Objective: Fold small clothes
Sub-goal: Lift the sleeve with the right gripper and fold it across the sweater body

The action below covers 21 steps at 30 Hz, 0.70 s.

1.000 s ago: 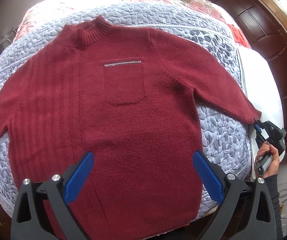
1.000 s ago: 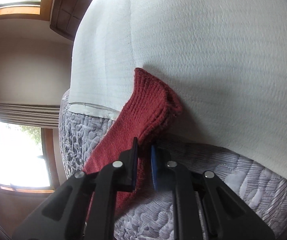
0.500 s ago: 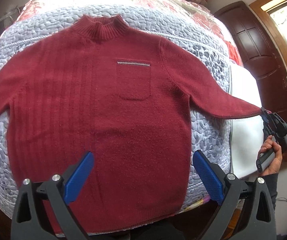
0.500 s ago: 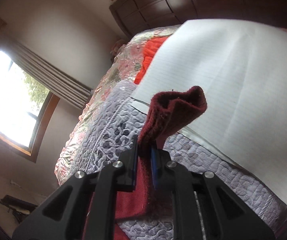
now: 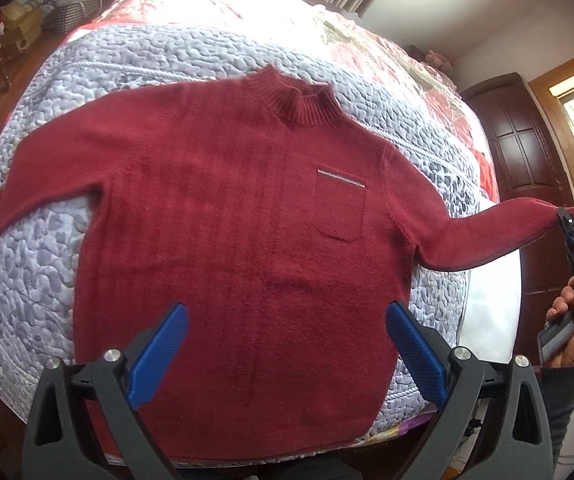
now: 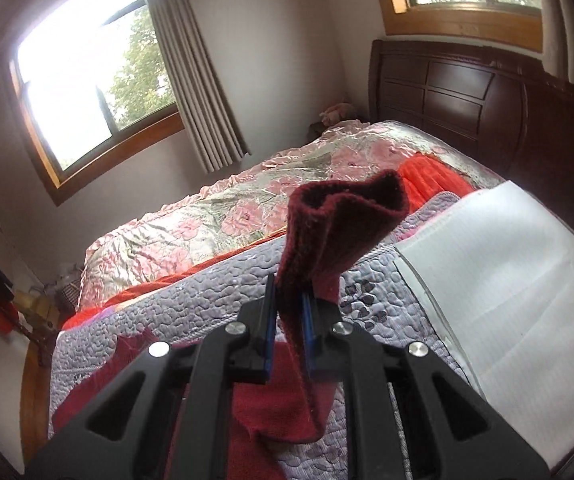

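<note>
- The right gripper (image 6: 289,314), black with blue-lined fingers, is clamped on the cuff of the dark red knitted sweater's sleeve (image 6: 339,224); the cuff stands up above the closed jaws with its open end showing.
- In the left wrist view the same right gripper (image 5: 567,220) sits at the far right, gripped by a person's hand (image 5: 571,328) in a dark grey sleeve, and the pinched sleeve is lifted off the bed and stretched out sideways.
- The left gripper (image 5: 285,354), black with blue textured pads (image 5: 159,350), is spread wide and holds nothing; it hovers over the lower part of the garment.
- The dark red knitted sweater (image 5: 227,240), with a ribbed high collar and a chest pocket edged by a thin silver strip (image 5: 341,178), lies face up and flat on the lilac-grey quilted bedspread (image 5: 35,264), hem toward the camera.
- Its other sleeve rests on the quilt at the left.
- A white ribbed cloth (image 6: 507,280) lies beside the quilt on the right.
- A pink floral satin cover (image 6: 191,220) spreads beyond the quilt, toward a dark wooden headboard (image 6: 467,96).
- Beige pleated curtains (image 6: 199,80) hang by a wood-framed window (image 6: 83,72).
</note>
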Motion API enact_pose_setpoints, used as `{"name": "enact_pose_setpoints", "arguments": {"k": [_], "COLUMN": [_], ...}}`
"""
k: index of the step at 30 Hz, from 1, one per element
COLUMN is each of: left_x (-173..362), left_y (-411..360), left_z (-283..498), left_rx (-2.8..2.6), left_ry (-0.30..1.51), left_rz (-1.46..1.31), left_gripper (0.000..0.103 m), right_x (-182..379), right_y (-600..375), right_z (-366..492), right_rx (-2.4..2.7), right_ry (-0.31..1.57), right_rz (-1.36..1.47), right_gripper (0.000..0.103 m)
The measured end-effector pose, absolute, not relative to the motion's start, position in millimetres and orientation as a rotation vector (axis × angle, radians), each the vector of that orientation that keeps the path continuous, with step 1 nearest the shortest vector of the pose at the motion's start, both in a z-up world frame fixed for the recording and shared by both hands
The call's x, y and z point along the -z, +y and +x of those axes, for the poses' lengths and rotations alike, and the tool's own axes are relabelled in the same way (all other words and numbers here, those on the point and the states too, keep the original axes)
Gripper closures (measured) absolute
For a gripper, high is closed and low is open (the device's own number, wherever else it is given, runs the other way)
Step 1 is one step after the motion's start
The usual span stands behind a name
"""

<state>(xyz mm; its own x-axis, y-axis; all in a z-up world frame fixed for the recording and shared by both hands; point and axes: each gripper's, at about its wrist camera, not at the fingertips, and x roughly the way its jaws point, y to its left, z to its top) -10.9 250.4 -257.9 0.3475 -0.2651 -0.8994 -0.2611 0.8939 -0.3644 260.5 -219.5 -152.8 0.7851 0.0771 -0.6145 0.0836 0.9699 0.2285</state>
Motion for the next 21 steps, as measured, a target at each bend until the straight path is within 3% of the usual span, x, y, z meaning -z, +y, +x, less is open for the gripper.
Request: {"name": "enact_pose_setpoints", "arguments": {"k": [10,21], "left_x": [258.8,263.1], "left_y": [300.6,338.6], "left_z": [-32.5,-39.7], "left_rx": [-0.032,0.002], "left_ry": [1.189,1.131], "left_rz": [-0.593,-0.705], "left_gripper": [0.004,0.004], "right_x": [165.2,269.3], "right_y": [-80.6,64.3], "right_z": [274.1,268.4], "right_rx": [-0.141,-0.298], "right_ry": [0.689,0.787], "right_rz": [-0.070,-0.425], "right_gripper": [0.093,0.093]}}
